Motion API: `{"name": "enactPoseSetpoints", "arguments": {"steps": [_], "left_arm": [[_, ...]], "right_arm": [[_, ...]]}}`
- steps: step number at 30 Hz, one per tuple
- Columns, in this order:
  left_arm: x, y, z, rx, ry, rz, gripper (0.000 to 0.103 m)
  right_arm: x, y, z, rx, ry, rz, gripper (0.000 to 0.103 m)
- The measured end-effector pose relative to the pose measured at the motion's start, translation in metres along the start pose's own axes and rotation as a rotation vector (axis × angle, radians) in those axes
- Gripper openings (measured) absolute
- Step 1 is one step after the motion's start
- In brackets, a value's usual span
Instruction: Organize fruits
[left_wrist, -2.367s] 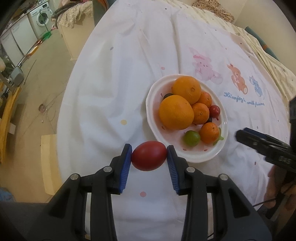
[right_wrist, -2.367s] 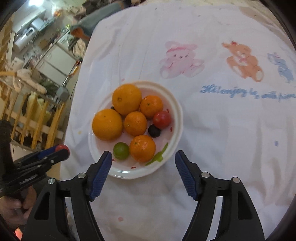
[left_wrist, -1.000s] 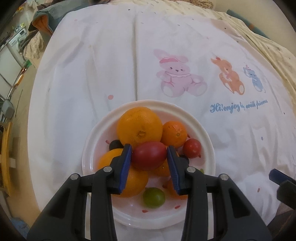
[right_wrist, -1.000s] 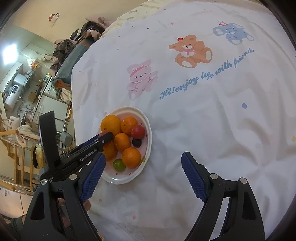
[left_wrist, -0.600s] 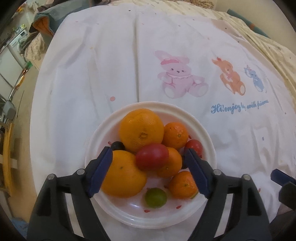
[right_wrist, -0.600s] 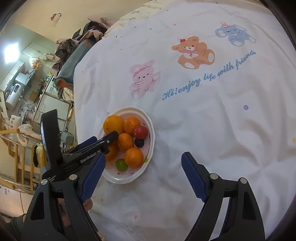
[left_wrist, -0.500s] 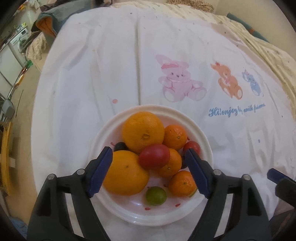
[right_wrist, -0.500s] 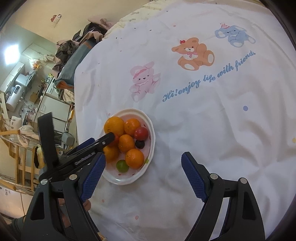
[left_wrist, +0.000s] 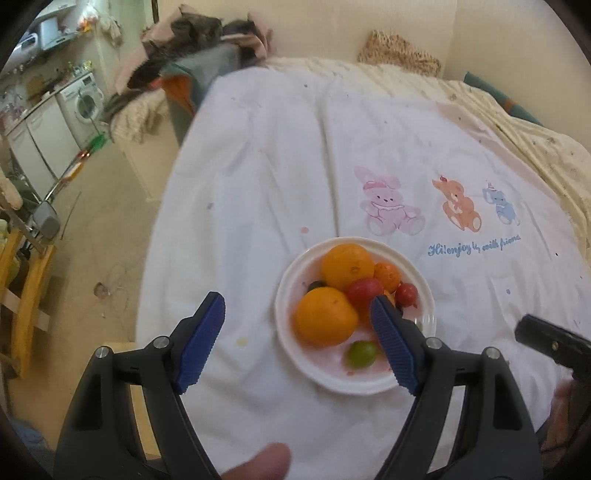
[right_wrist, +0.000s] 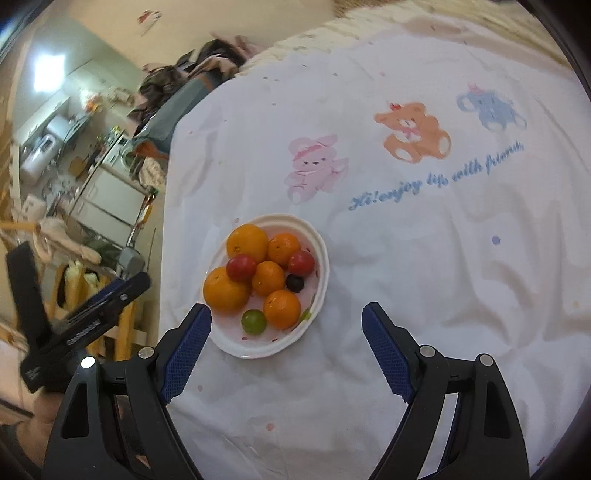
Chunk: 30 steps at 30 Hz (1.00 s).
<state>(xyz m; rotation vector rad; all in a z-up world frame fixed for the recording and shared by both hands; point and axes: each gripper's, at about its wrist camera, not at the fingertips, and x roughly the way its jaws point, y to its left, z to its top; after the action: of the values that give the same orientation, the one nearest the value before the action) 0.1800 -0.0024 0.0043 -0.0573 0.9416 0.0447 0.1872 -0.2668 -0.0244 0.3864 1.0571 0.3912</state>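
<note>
White cartoon-print cloth under fruit plate

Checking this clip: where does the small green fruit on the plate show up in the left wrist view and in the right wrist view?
Left wrist: the green fruit lies at the plate's near edge, lower centre-right, just left of the left tongs' right-hand blue pad.
Right wrist: the green fruit is left of centre, at the plate's near side, beside a small orange.
Shared landmark: the pink rabbit print on the cloth, beyond the white plate.

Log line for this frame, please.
left gripper: open, empty | right gripper: open, empty | red tomato: on fruit pile in white bowl | loose fruit: none visible
</note>
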Motion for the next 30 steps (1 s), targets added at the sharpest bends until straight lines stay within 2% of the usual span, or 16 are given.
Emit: {"name": "enactPoseSetpoints", "arguments": {"steps": [3,5,8,11,13,19,26,30], "left_arm": [[-0.021,0.008,-0.016,-0.011,-0.026,-0.011,0.079],[-0.032,0.01,-0.026,-0.02,-0.039,-0.023,0.089],[-0.05,0.012,-0.041,-0.02,-0.074,-0.029,0.092],[-0.061,0.013,-0.055,-0.014,-0.095,-0.033,0.096],[-0.066,0.016,-0.065,-0.025,-0.104,-0.038,0.102],[-0.072,0.022,-0.08,-0.045,-0.136,-0.042,0.102],[-0.071,0.023,-0.086,-0.044,-0.146,-0.03,0.102],[-0.069,0.018,-0.089,-0.025,-0.142,-0.024,0.102]], "right_arm": [[-0.005,0.015,-0.008,-0.064,-0.026,-0.009,0.086],[-0.008,0.023,-0.015,-0.102,-0.044,-0.018,0.086],[-0.014,0.035,-0.03,-0.154,-0.072,-0.053,0.087],[-0.023,0.043,-0.044,-0.187,-0.12,-0.089,0.1],[-0.03,0.047,-0.051,-0.205,-0.166,-0.104,0.102],[-0.042,0.058,-0.072,-0.245,-0.256,-0.172,0.103],[-0.035,0.063,-0.083,-0.256,-0.26,-0.235,0.103],[-0.035,0.061,-0.082,-0.243,-0.275,-0.244,0.103]]}}
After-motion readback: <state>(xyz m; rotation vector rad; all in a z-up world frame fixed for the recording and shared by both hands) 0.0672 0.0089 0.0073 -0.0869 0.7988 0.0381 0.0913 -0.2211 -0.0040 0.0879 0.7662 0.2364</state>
